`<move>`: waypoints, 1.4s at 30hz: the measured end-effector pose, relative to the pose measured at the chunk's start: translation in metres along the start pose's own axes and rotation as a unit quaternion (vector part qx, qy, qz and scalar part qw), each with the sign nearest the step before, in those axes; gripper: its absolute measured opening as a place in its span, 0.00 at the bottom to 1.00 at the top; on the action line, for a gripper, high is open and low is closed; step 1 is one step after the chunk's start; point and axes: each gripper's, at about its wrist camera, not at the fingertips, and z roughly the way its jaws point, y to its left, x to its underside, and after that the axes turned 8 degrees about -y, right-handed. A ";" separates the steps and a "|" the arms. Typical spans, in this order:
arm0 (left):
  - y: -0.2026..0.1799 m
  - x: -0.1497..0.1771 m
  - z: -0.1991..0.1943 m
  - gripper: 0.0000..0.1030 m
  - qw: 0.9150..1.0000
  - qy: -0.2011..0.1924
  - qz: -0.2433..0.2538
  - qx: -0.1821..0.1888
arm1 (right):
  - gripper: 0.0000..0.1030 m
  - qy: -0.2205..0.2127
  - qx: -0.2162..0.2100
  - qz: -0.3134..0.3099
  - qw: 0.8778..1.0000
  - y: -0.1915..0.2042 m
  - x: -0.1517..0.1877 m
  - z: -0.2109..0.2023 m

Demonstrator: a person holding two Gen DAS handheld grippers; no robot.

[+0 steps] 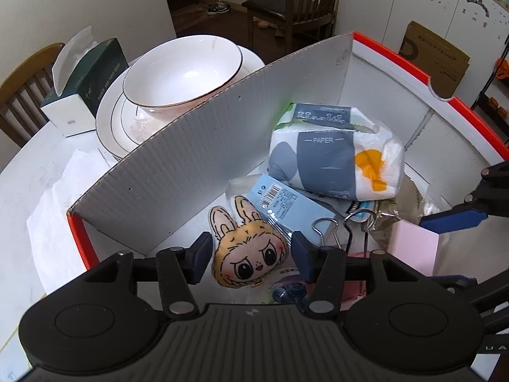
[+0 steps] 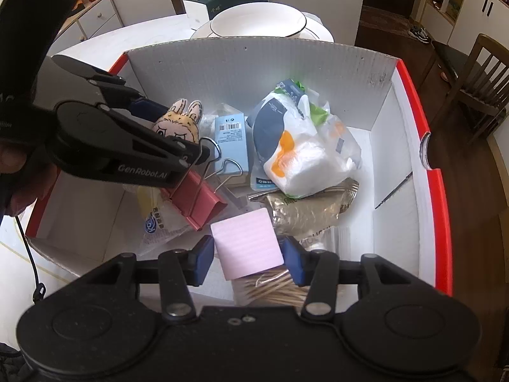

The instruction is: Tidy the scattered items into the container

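The red-rimmed cardboard box (image 1: pixel 191 156) (image 2: pixel 410 146) holds a tissue pack (image 1: pixel 334 149) (image 2: pixel 296 149), a blue carton (image 1: pixel 286 200) (image 2: pixel 230 140), a red binder clip (image 2: pixel 198 200) and a brown packet (image 2: pixel 305 210). My left gripper (image 1: pixel 249 254) is inside the box; its jaws stand on either side of a yellow bunny plush (image 1: pixel 248 251) (image 2: pixel 178 121) and appear to grip it. My right gripper (image 2: pixel 248 254) is over the box's near side and appears shut on a pink sticky-note pad (image 2: pixel 246 243) (image 1: pixel 413 242), above a cotton-swab pack (image 2: pixel 273 286).
A white bowl (image 1: pixel 181 70) on stacked plates (image 1: pixel 108 121) and a green tissue box (image 1: pixel 82 86) stand on the white table (image 1: pixel 25 184) behind the box. Wooden chairs (image 1: pixel 305 3) (image 2: pixel 477 76) stand around the table.
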 end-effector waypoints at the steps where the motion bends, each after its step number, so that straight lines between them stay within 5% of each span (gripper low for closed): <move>1: -0.001 0.001 -0.001 0.54 1.000 -0.002 0.001 0.002 | 0.50 0.000 0.000 0.001 1.000 0.000 0.000 0.000; 9: -0.003 0.004 -0.017 0.62 1.000 -0.021 -0.005 0.020 | 0.62 -0.008 -0.003 0.003 1.000 -0.002 0.002 -0.010; 30: -0.005 0.026 -0.096 0.69 0.993 -0.108 -0.055 0.012 | 0.65 -0.057 -0.017 -0.003 0.998 0.007 0.000 -0.055; 42: -0.008 0.052 -0.127 0.75 0.989 -0.125 -0.082 0.001 | 0.72 -0.086 -0.020 -0.005 0.996 0.012 0.006 -0.074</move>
